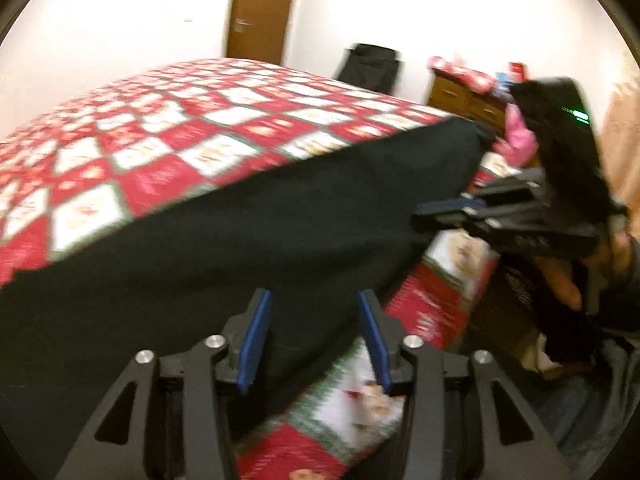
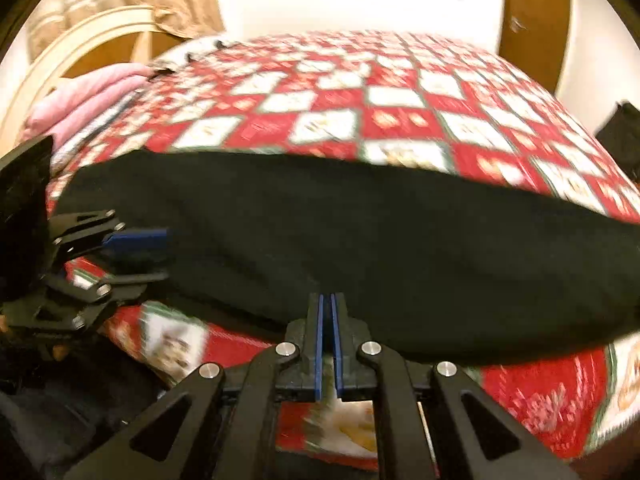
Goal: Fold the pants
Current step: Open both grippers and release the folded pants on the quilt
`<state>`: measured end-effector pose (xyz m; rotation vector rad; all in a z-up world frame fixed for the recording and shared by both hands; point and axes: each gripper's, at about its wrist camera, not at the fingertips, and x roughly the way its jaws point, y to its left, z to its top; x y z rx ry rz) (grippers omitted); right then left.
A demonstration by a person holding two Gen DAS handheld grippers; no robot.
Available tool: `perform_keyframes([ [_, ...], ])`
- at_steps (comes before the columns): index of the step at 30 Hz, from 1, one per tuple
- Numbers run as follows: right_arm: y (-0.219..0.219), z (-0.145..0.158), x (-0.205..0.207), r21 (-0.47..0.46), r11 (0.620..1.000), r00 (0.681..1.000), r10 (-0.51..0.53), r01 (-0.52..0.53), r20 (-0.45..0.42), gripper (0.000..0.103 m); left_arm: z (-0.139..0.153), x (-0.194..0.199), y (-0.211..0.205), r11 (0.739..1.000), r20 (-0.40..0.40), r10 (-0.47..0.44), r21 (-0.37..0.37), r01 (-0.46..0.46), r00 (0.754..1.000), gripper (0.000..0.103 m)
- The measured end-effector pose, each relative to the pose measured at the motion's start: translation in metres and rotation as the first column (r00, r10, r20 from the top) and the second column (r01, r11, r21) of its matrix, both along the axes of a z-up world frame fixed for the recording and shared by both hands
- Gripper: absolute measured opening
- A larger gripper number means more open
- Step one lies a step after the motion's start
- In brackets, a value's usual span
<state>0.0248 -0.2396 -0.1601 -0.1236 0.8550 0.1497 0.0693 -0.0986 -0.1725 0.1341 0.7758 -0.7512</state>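
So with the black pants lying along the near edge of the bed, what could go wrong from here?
1. The long black fabric pants lie close to the edge of the red-and-white checkered quilt; a tug could drag them off.
2. The left gripper is open and holds nothing, and the right gripper is shut with no cloth visibly between its pads, so a lift may miss.
3. Both views are blurred; fast hands may bunch the fold.

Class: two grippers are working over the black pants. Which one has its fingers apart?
The left gripper: its blue-padded fingers stand apart over the pants. The right gripper has its fingers pressed together.
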Motion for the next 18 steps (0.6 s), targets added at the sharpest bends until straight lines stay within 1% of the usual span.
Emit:
perform_keyframes([
  [2,0.016,-0.001,0.008,0.005,0.998,0.998,0.058,-0.058,0.008,0.011,0.002,0.005,0.006,0.998,0.020,0.057,0.031,-0.058,0.998,0.056],
  [3,0.023,-0.002,0.009,-0.001,0.997,0.997,0.073,-0.073,0.011,0.028,0.001,0.008,0.010,0.995,0.024,0.082,0.052,-0.084,0.996,0.056],
  [4,0.030,-0.006,0.014,-0.008,0.996,0.996,0.087,-0.087,0.008,0.050,-0.002,0.010,0.013,0.992,0.025,0.103,0.069,-0.105,0.994,0.056],
  [5,0.035,-0.012,0.018,-0.012,0.996,0.996,0.093,-0.093,-0.011,0.053,-0.005,0.013,0.016,0.990,0.019,0.117,0.076,-0.118,0.993,0.056],
  [6,0.038,-0.018,0.021,-0.012,0.995,0.995,0.097,-0.098,-0.034,0.053,-0.009,0.016,0.020,0.988,0.007,0.132,0.080,-0.132,0.991,0.056],
  [7,0.041,-0.027,0.024,-0.020,0.995,0.992,0.098,-0.100,-0.082,0.053,-0.013,0.017,0.023,0.986,-0.004,0.145,0.083,-0.144,0.989,0.056],
  [8,0.043,-0.033,0.025,-0.039,0.994,0.991,0.096,-0.100,-0.089,0.053,-0.016,0.018,0.026,0.985,-0.014,0.155,0.083,-0.153,0.988,0.056],
  [9,0.045,-0.035,0.022,-0.066,0.992,0.992,0.106,-0.111,-0.075,0.053,-0.018,0.019,0.027,0.984,-0.023,0.161,0.080,-0.158,0.987,0.056],
  [11,0.046,-0.037,0.017,-0.077,0.991,0.991,0.104,-0.111,-0.086,0.053,-0.021,0.019,0.029,0.984,-0.033,0.167,0.072,-0.164,0.985,0.056],
  [15,0.040,-0.040,0.012,-0.065,0.991,0.989,0.108,-0.115,-0.101,0.053,-0.020,0.020,0.030,0.983,-0.035,0.168,0.078,-0.165,0.985,0.056],
  [18,0.034,-0.035,0.007,-0.033,0.994,0.990,0.104,-0.107,-0.092,0.053,-0.019,0.021,0.030,0.983,-0.041,0.170,0.078,-0.167,0.985,0.056],
])
